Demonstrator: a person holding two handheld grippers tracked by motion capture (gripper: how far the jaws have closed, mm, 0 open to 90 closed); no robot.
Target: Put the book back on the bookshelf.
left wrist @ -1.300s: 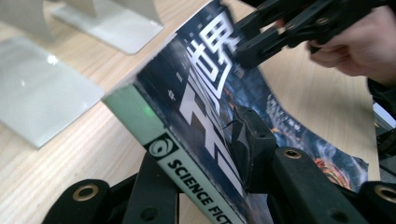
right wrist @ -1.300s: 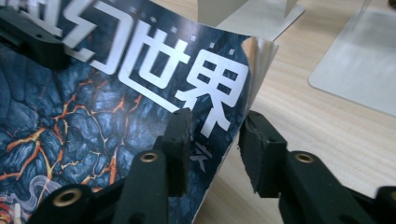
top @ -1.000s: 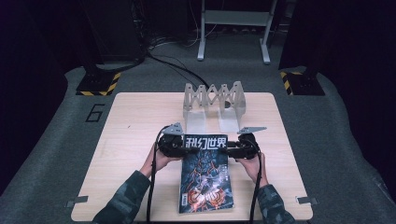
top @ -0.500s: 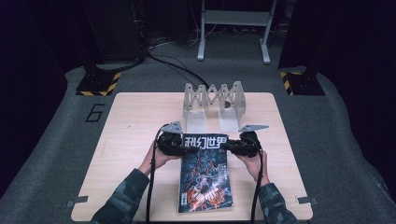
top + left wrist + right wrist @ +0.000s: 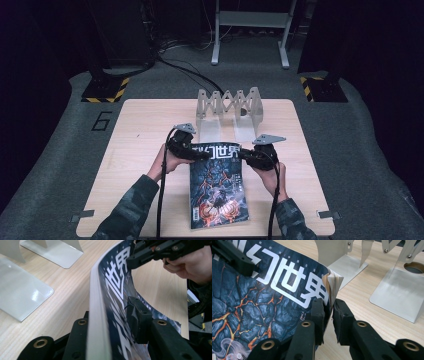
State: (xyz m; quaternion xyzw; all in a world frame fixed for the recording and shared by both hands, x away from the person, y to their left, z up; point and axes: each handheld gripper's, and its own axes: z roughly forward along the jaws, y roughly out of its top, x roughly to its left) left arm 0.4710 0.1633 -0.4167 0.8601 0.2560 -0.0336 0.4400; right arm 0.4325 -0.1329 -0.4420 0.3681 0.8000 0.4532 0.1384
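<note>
A person seated at the near edge of a pale wooden tabletop (image 5: 140, 135) grips a magazine (image 5: 217, 187) by its two far corners, one handheld gripper at each. The left gripper (image 5: 196, 154) has its jaws around the spine corner, the thick edge standing between them in the left gripper view; those jaws have just been opening slightly, the magazine between them, and whether both pads press on it cannot be told. The right gripper (image 5: 244, 156) has just been closing, and its jaws now pinch the fanned page corner, narrow on the paper. The magazine, dark blue with orange cracks and large white Chinese characters, lies lengthwise at the middle of the near half of the tabletop, its far end lifted and bowed off the wood. Beyond it, near the far edge, stands a metal accordion-style book rack (image 5: 229, 107) with flat base plates. The tabletop sits on grey carpet marked with a numeral 6; black stands with yellow-and-black hazard tape, trailing cables and a white metal frame ring the dark room behind.
</note>
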